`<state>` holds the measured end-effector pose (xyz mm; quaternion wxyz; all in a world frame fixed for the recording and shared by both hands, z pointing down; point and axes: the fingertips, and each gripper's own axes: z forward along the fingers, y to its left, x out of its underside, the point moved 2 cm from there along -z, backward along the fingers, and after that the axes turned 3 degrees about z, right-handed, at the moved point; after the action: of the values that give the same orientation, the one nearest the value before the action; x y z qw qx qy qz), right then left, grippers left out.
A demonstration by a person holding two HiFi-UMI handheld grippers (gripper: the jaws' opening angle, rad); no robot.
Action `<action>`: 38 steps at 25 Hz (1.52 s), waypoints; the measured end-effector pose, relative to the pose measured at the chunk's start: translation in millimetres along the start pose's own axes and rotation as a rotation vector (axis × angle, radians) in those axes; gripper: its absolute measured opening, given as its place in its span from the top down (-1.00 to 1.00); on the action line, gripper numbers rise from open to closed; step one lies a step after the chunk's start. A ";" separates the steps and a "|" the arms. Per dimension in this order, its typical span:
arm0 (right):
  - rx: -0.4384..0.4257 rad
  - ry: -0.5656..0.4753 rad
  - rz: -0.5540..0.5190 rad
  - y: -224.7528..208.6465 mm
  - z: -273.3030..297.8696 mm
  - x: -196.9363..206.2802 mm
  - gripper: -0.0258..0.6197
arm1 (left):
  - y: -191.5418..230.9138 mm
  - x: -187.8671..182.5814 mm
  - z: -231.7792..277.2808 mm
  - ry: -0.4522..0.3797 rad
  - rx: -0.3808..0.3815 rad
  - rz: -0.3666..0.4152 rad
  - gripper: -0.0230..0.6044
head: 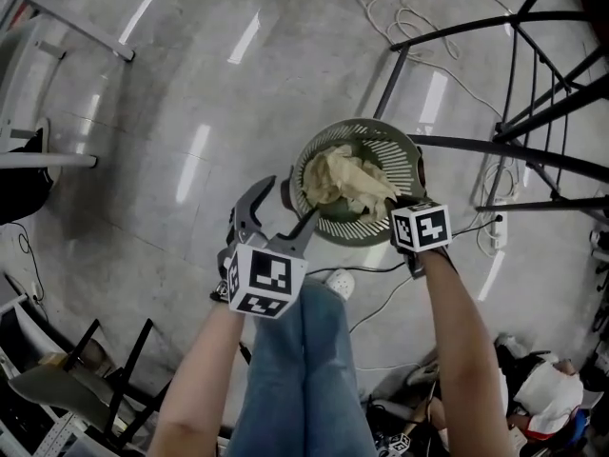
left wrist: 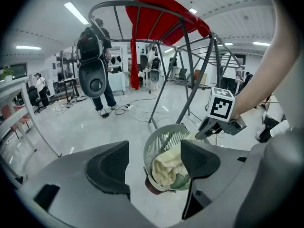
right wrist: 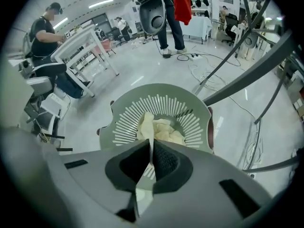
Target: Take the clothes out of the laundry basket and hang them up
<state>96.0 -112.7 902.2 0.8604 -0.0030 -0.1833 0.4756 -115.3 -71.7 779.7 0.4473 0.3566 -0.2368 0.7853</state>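
Note:
A round green slatted laundry basket (head: 366,125) stands on the floor and holds a crumpled cream cloth (head: 344,181). My right gripper (head: 400,203) is over the basket's right rim, pointing steeply down. In the right gripper view its jaws (right wrist: 151,158) are shut on a thin fold of the cream cloth (right wrist: 159,127), which stretches up from the basket (right wrist: 161,106). My left gripper (head: 281,206) hovers at the basket's left side, open and holding nothing. In the left gripper view the basket (left wrist: 164,141) and cloth (left wrist: 166,167) show between its pads (left wrist: 109,167).
A dark metal drying rack (head: 533,141) stands right of the basket; a red garment (left wrist: 161,18) hangs over its top. Cables and a power strip (head: 495,231) lie on the floor. A folding chair (head: 105,369) is at lower left. People stand and sit farther back.

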 end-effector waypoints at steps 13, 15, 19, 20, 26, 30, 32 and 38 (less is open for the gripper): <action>-0.002 -0.051 -0.108 25.1 -106.6 -35.7 0.91 | -15.4 -43.7 -38.1 0.035 0.021 0.055 -0.14; -0.006 -0.071 -0.094 31.0 -125.0 -41.8 0.91 | -15.9 -56.0 -46.2 0.034 0.025 0.064 -0.14; -0.014 -0.085 -0.090 42.8 -159.8 -48.1 0.91 | -18.7 -83.9 -62.1 0.026 0.026 0.064 -0.14; -0.017 -0.086 -0.087 46.2 -168.0 -47.9 0.91 | -20.6 -90.0 -66.7 0.026 0.028 0.068 -0.14; -0.013 -0.111 -0.075 67.9 -221.8 -56.9 0.91 | -25.6 -129.3 -100.1 0.025 0.058 0.118 -0.14; -0.004 -0.154 -0.081 74.5 -265.0 -75.4 0.91 | -27.9 -152.9 -121.0 0.009 0.072 0.141 -0.14; -0.005 -0.174 -0.074 76.4 -285.5 -85.0 0.91 | -26.4 -161.9 -130.5 0.003 0.071 0.132 -0.14; -0.015 -0.210 -0.105 91.4 -340.6 -102.8 0.91 | -24.4 -184.5 -150.5 -0.013 0.104 0.168 -0.13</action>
<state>80.3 -89.2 536.0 0.8601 0.0500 -0.2757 0.4262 -82.7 -54.3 543.3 0.3591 0.3630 -0.2276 0.8291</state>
